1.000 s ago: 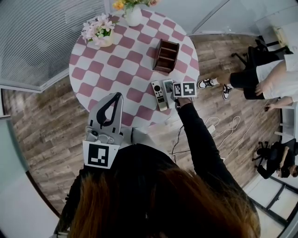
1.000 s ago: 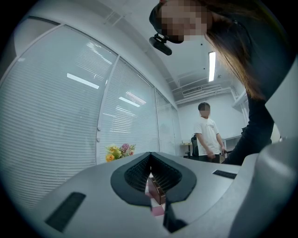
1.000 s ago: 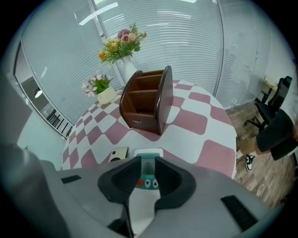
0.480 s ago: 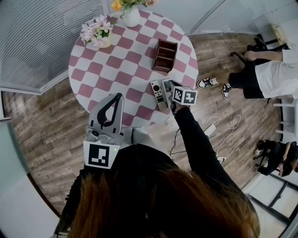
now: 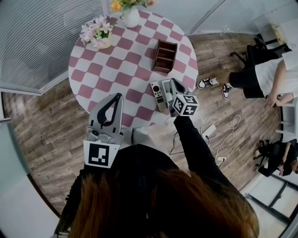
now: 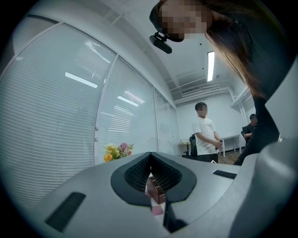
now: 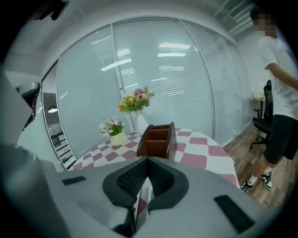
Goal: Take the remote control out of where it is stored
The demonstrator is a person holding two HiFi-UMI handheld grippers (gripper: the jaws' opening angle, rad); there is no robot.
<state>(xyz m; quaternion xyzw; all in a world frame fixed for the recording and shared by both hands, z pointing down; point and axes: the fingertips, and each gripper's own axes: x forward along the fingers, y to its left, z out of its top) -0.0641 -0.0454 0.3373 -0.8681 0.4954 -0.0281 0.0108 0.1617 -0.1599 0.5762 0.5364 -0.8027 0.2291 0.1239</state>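
Observation:
The grey remote control (image 5: 158, 95) lies flat on the checked table (image 5: 116, 60), near its right front edge and outside the brown wooden organiser (image 5: 166, 56). My right gripper (image 5: 173, 83) hovers just to the right of the remote, shut with nothing between its pads. In the right gripper view its jaws (image 7: 148, 160) point at the organiser (image 7: 158, 138), whose compartments look empty. My left gripper (image 5: 116, 96) is shut and empty above the table's front edge. The left gripper view shows its closed tips (image 6: 150, 156) with the organiser (image 6: 156, 191) glimpsed beyond.
A cream pot of pink flowers (image 5: 98, 32) and a white vase of yellow flowers (image 5: 132, 14) stand at the table's far side. A person (image 5: 265, 74) stands on the wooden floor to the right, and cables (image 5: 219, 128) lie there.
The right gripper's jaws have closed. It has lifted off the remote and tipped back, its marker cube moving toward me. The remote stays on the table; the left gripper is still.

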